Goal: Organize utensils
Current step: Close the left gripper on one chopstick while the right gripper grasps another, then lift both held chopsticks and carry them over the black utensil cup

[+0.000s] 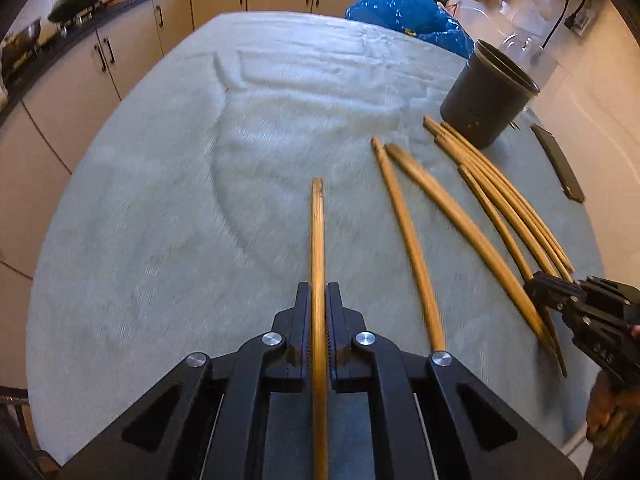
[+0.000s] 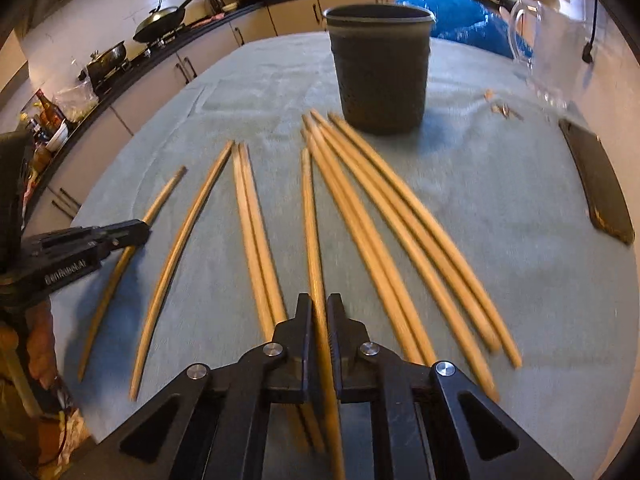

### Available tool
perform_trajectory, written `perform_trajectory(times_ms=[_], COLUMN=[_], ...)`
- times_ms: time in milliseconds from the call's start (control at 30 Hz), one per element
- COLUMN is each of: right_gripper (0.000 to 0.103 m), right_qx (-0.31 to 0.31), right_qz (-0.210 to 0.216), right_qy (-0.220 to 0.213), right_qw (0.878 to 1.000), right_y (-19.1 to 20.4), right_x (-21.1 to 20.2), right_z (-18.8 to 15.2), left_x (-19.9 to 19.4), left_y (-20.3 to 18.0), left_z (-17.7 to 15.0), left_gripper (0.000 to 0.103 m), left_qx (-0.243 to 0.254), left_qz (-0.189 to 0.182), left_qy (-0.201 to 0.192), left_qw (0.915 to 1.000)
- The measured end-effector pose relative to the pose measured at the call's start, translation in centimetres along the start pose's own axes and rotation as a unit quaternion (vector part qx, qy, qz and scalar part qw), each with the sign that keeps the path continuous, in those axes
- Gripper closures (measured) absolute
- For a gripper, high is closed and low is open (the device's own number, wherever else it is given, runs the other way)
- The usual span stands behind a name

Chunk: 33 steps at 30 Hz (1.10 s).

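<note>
In the left wrist view my left gripper (image 1: 319,289) is shut on one wooden chopstick (image 1: 317,220) that lies along the grey-blue tablecloth (image 1: 160,220). In the right wrist view my right gripper (image 2: 319,306) is shut on another chopstick (image 2: 309,208) in the middle of the row. Several more chopsticks (image 2: 384,216) lie side by side on the cloth, fanning toward a dark round holder (image 2: 380,68) that stands upright behind them. The left gripper (image 2: 142,232) also shows at the left edge of that view, and the right gripper (image 1: 536,285) at the right edge of the left wrist view.
A flat black object (image 2: 600,188) lies near the table's right edge. A clear glass jug (image 2: 540,40) and a blue bag (image 2: 452,12) stand behind the holder. Small crumbs (image 2: 504,110) lie beside it. Kitchen counters with pans (image 2: 160,20) run along the left.
</note>
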State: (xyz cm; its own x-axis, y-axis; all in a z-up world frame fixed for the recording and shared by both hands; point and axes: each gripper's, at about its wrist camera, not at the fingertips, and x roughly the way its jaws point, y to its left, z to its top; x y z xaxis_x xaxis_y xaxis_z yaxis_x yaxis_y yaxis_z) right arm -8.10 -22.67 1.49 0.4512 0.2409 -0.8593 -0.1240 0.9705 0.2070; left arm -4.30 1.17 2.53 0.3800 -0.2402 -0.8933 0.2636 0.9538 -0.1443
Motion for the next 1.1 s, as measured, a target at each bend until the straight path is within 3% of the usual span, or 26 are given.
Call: perform_trajectory(times_ms=[133, 600, 767, 833, 900, 1100], right_gripper=[0.093, 0.092, 0.091, 0.094, 0.095, 0.096], right_qx=[-0.012, -0.050, -0.039, -0.050, -0.073, -0.051], right_qz=[-0.014, -0.078, -0.080, -0.084, -0.095, -0.049], right_qy=[0.005, 0.063, 0.087, 0.081, 0.064, -0.013], right_qw=[1.000, 0.994, 0.992, 0.992, 0.991, 0.997], right_y=[0.3, 2.9, 3.4, 3.9, 4.7, 4.4], right_x=[0.2, 4.8, 5.9, 6.1, 5.9, 2.4], right_z=[0.6, 7.8, 10.0, 10.0, 9.5, 8.2], left_x=[-0.1, 2.5, 2.7, 2.8, 2.6, -1.5], left_y=[0.5, -1.5, -1.8, -1.9, -2.1, -2.1], left_z=[0.0, 4.2, 4.8, 4.5, 4.2, 3.4], left_gripper=[0.096, 0.094, 0.088, 0.087, 0.096, 0.097], left_qx=[0.003, 0.075, 0.085, 0.083, 0.089, 0.077], left_qz=[-0.010, 0.047, 0.046, 0.048, 0.058, 0.031], left_qy=[0.011, 0.043, 0.038, 0.024, 0.011, -0.053], left_qw=[0.9999, 0.9952, 0.9946, 0.9951, 0.9943, 0.9952])
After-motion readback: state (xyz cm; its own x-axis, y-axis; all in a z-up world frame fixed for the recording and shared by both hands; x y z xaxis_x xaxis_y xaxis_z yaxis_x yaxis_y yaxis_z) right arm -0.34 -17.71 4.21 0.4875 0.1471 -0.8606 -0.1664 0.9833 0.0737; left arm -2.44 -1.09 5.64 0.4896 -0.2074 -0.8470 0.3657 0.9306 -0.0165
